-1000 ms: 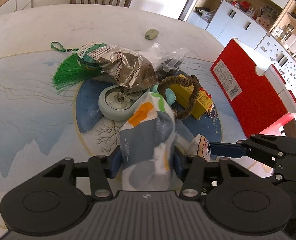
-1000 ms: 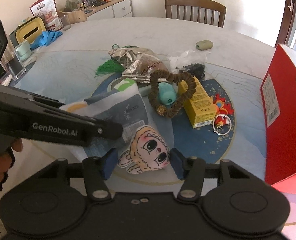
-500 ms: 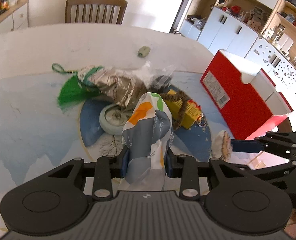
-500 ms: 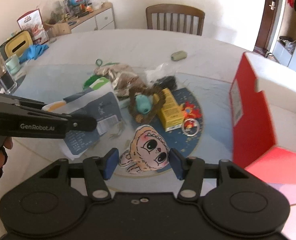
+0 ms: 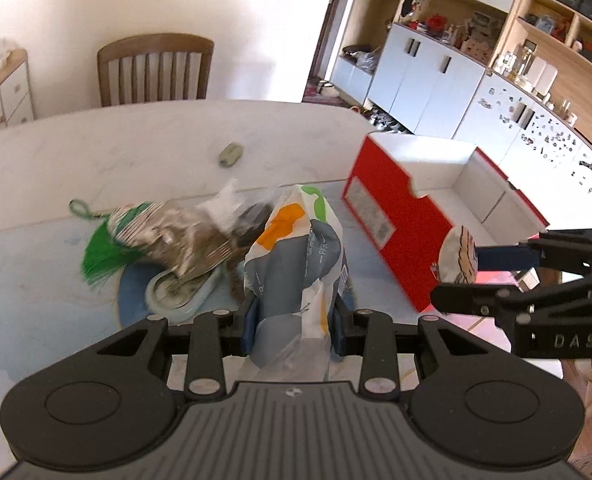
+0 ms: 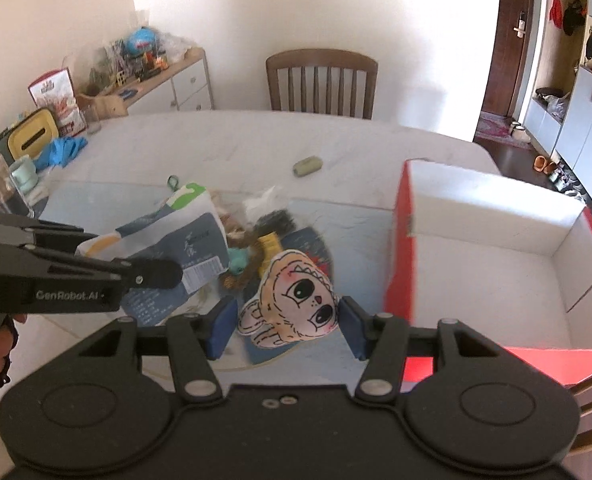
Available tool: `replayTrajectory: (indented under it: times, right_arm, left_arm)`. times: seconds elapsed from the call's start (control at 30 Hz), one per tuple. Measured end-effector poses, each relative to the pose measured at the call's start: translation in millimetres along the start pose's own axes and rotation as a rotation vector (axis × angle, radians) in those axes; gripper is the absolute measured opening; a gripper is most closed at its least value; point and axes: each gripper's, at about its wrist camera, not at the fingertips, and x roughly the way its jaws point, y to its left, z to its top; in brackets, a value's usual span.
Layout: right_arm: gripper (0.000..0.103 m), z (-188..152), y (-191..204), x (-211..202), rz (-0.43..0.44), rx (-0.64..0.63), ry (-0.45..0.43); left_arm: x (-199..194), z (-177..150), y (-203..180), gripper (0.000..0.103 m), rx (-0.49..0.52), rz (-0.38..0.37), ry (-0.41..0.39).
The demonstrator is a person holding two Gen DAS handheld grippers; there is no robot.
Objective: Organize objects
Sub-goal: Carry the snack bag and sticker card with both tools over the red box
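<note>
Left wrist view: left tongs [image 5: 294, 322] gripping crinkly snack bag [image 5: 296, 264] at lower centre, above table [image 5: 136, 148]; risking slippage.

Right wrist view: right tongs [image 6: 286, 326] clamping plush doll head [image 6: 292, 298] centre-frame, nearing red box [image 6: 401, 256] at right; possibly clipping its wall.

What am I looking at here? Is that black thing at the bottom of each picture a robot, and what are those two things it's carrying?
There's no robot: a person holds a hand-held two-finger gripper in each hand, and each carries a camera looking along its fingers. One picture comes from the left gripper, clamped on a crinkly printed packet. The other comes from the right gripper, clamped on a small doll-face plush. Both things are lifted off the table. Below lies a pile: a green tassel, a foil bag, a yellow box. Beside it stands an open red box, white inside.
</note>
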Motion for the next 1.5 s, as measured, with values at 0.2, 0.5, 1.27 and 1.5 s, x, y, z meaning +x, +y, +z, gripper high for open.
replayTrajectory:
  times: [0.2, 0.5, 1.27, 1.5]
  right_arm:
    - [0.054, 4.5, -36.9, -17.3, -0.003, -0.003, -0.030]
    - [0.055, -0.3, -100.6, -30.4, -0.036, 0.019, -0.050]
    - [0.054, -12.8, -222.5, 5.8, -0.096, 0.056, 0.048]
    - [0.054, -12.4, -236.0, 36.4, -0.089, 0.052, 0.135]
  left_arm:
    - [1.9, 16.4, -39.6, 0.034, 0.030, -0.011, -0.005]
    - [24.4, 49.8, -106.4, 0.034, 0.084, -0.041, -0.003]
    - [165.1, 109.9, -224.5, 0.034, 0.217, -0.065, 0.169]
    - [206.4, 113.0, -232.2, 0.035, 0.221, -0.049, 0.229]
